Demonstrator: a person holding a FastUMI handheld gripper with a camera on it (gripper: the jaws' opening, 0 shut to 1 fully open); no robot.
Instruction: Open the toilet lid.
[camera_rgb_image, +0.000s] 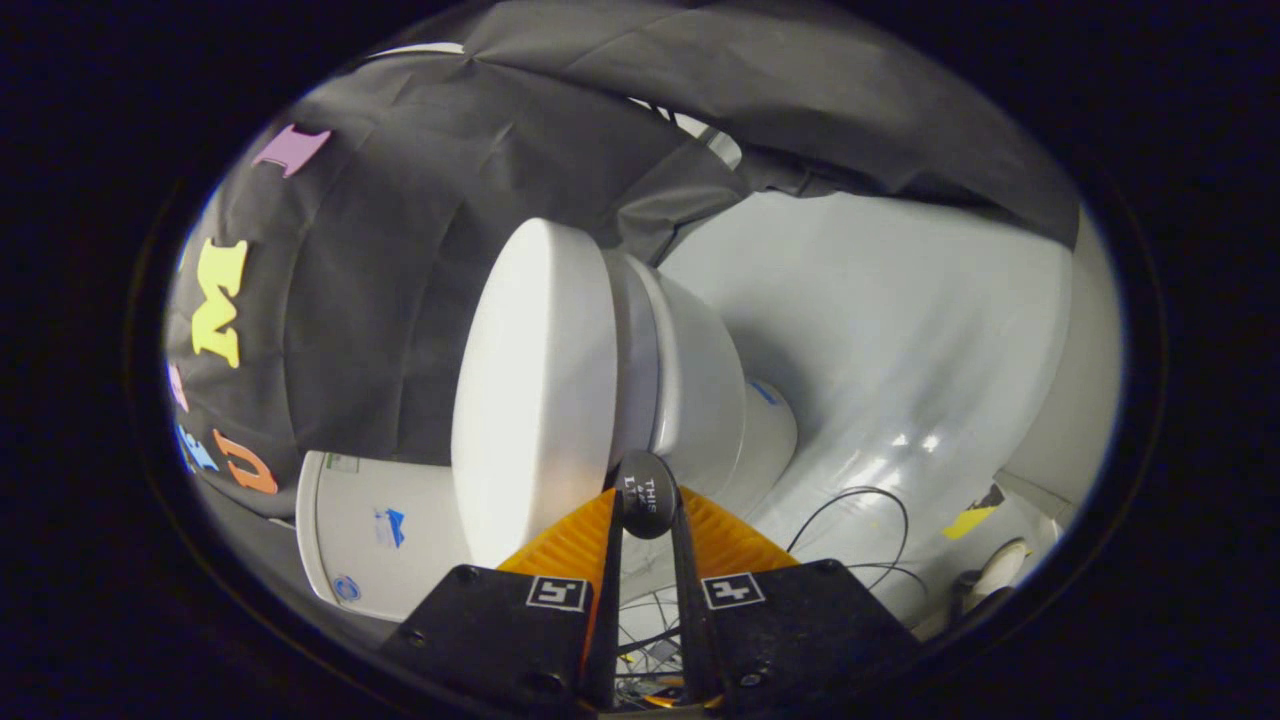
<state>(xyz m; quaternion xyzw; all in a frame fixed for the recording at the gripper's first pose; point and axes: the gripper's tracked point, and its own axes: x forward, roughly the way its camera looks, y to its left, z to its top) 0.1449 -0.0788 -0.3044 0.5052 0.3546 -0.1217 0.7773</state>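
toilet lid (535, 390) is down on the seat, seen rolled sideways so its broad white top faces the booth cloth; seat rim (632, 365) sits flush against it, no gap visible along the edge; a small dark oval tab (648, 495) with white print sticks out from the lid/seat edge, right at the fingertips; gripper (648, 515) fingers nearly together, narrow slot between them, tab sits in that slot at the tips; both fingers look like they press its sides, so clamped on the tab; ribbed finger pads (575, 540) flank it either side; two black finger blocks below carry square fiducial markers (558, 592).

outward: white bowl (700, 385) beyond the seat, tapering to the pedestal (765, 430); white cistern (365, 530) just beside the lid's far end, small blue marks on it, unreadable; glossy grey floor (900, 330) past the bowl with light glare; thin black cables (860, 520) looped on the floor near the pedestal and under the fingers; yellow tape scrap (968, 520) further off; black cloth wall (400, 260) behind the toilet, creased, draped over the top.
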